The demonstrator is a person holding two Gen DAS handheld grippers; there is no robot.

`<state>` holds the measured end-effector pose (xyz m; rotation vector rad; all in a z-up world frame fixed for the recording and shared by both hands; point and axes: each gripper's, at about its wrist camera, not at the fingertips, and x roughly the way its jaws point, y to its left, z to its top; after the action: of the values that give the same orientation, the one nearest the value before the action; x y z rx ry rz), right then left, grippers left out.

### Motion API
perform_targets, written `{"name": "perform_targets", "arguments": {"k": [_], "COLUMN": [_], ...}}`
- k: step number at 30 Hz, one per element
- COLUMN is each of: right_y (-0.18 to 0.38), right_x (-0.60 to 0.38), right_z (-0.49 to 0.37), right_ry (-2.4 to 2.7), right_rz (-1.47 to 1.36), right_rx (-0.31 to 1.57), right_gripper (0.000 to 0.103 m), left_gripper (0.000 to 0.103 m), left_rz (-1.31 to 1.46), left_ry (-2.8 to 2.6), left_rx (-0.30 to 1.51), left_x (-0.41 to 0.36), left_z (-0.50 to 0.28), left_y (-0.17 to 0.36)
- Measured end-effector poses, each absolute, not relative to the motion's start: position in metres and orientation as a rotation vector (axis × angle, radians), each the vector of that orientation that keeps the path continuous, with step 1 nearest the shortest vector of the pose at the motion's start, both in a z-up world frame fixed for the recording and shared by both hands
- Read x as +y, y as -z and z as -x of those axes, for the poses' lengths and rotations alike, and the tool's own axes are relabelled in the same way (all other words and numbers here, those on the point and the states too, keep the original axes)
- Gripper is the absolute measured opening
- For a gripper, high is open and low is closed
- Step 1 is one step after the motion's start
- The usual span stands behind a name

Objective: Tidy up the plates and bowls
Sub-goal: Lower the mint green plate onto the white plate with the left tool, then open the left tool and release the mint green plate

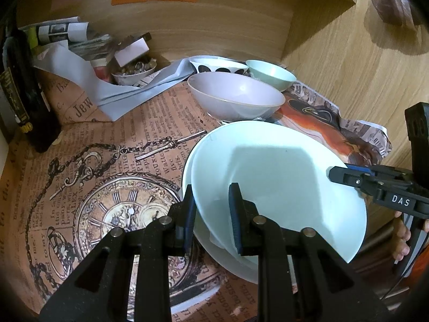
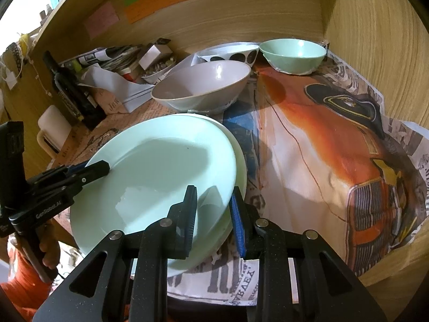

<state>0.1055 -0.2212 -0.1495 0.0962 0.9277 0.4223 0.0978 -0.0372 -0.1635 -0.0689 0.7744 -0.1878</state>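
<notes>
Underneath, a white plate (image 2: 241, 161) is mostly hidden; both jaws pinch the green plate (image 1: 268, 166).

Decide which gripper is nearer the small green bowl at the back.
Right. The right gripper clamps the pale plate on the rim nearer the green bowl; the left gripper clamps the opposite rim, farther away.

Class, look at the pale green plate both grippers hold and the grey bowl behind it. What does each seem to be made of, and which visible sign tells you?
Plate: probably glazed ceramic or melamine; smooth, even surface with soft sheen.
Grey bowl: likely glazed ceramic; a sharp bright highlight inside and a paler rim.
</notes>
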Motion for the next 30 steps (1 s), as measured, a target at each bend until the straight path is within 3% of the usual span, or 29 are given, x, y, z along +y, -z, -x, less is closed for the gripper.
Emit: {"name": "perform_targets", "arguments": {"k": [14, 19, 24, 30], "right_y": [0.149, 0.152, 0.152, 0.15], "right_x": [-0.216, -0.21, -0.208, -0.209], "right_z": [-0.106, -0.106, -0.105, -0.105], "right_ry": [-0.419, -0.43, -0.42, -0.416], "right_rz": [-0.04, -0.026, -0.009, -0.018], "right_rx": [0.918, 0.927, 0.914, 0.911], "right_gripper": [0.024, 0.023, 0.022, 0.021], "left_gripper": [0.025, 0.034, 0.035, 0.047], "left_rz": [0.015, -0.019, -0.016, -0.028], "left_ry": [0.178, 0.166, 0.166, 0.18], "left_rx": [0.764, 0.798, 0.797, 0.8], "left_x": [-0.04, -0.04, -0.041, -0.046], "left_z": [-0.096, -0.098, -0.099, -0.099], "left_y": [0.163, 0.171, 0.177, 0.178]}}
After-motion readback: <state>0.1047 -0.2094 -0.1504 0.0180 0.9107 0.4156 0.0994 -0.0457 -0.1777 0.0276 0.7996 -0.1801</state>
